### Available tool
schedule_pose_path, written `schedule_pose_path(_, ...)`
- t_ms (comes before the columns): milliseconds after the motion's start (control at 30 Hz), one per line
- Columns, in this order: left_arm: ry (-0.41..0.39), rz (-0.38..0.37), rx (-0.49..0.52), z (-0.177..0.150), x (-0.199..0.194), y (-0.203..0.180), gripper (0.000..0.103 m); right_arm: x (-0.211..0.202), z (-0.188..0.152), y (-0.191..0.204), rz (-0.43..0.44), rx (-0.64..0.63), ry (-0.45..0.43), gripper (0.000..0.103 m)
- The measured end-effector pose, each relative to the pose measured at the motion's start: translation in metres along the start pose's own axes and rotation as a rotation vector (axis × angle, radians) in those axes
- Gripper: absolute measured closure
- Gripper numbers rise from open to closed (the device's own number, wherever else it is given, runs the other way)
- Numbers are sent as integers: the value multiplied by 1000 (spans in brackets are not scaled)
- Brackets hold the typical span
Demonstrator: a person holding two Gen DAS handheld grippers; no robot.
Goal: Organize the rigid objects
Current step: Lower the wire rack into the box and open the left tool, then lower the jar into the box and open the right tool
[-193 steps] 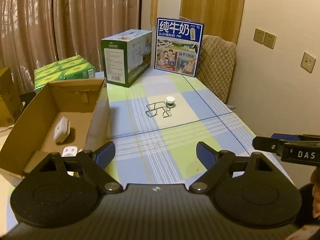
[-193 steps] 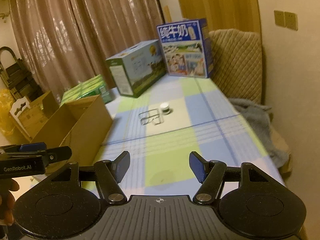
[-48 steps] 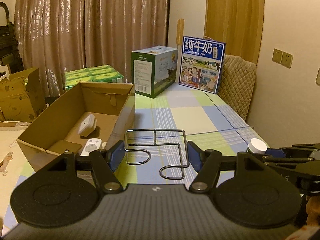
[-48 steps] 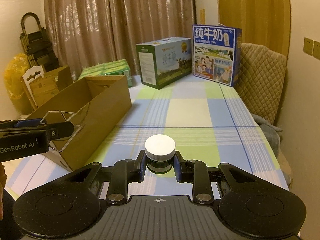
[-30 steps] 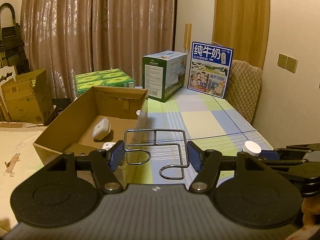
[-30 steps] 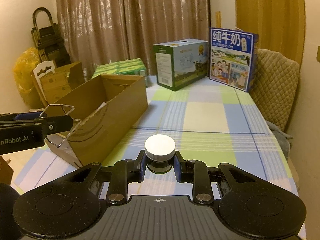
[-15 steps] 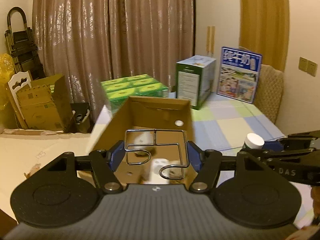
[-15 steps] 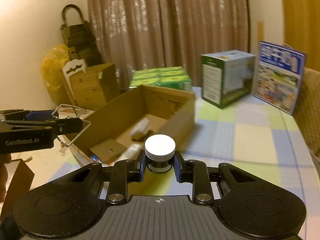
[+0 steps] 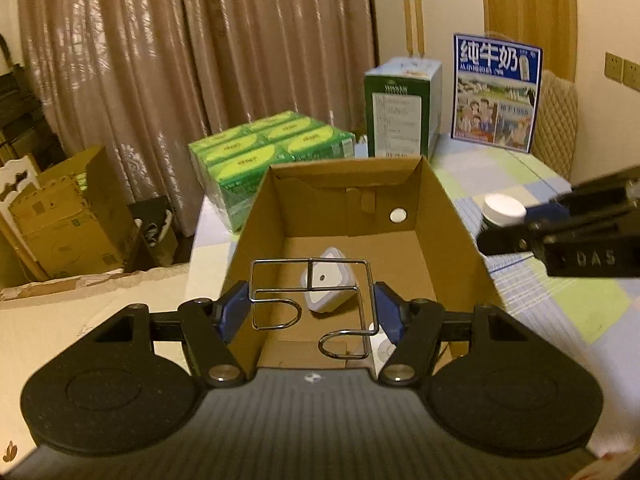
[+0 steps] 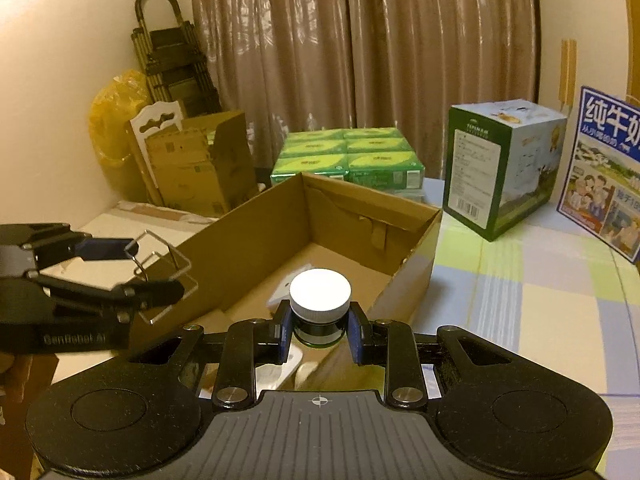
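Left gripper (image 9: 310, 312) is pinching the wire rack (image 9: 310, 304) over the box (image 9: 452, 216), right gripper (image 10: 320, 332) is clamping the jar (image 10: 320, 304) at its near edge, so dropping early might bounce it onto the desk (image 10: 540, 304).

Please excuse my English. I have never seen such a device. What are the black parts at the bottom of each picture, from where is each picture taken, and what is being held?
A person holds two handheld grippers, each with a camera that looks forward along its two fingers. The black parts are the grippers' bodies.

In the left camera's picture, the left gripper is shut on a bent wire rack, held above an open cardboard box on a checked tablecloth.

In the right camera's picture, the right gripper is shut on a small jar with a white cap, near the box's edge.

A white square device lies inside the box. Behind stand milk cartons.
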State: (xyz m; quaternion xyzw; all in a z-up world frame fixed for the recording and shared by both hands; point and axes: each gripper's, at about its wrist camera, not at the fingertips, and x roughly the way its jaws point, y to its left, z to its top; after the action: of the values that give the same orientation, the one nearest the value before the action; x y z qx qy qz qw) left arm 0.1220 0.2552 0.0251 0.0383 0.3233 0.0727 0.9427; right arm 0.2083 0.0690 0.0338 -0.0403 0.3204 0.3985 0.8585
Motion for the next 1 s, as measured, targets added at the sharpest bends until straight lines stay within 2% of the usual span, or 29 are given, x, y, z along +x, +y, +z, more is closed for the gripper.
schedule_pose_path(267, 64, -57, 10, 7, 46, 6, 41, 36, 12, -10, 14, -15, 21, 78)
schedule_pose_path(533, 92, -61, 36, 5, 72, 8, 40, 52, 12, -14, 15, 3, 33, 78)
schedule_pose_path(1000, 59, -52, 9, 11, 58, 15, 38, 55, 12, -14, 12, 10, 41, 78)
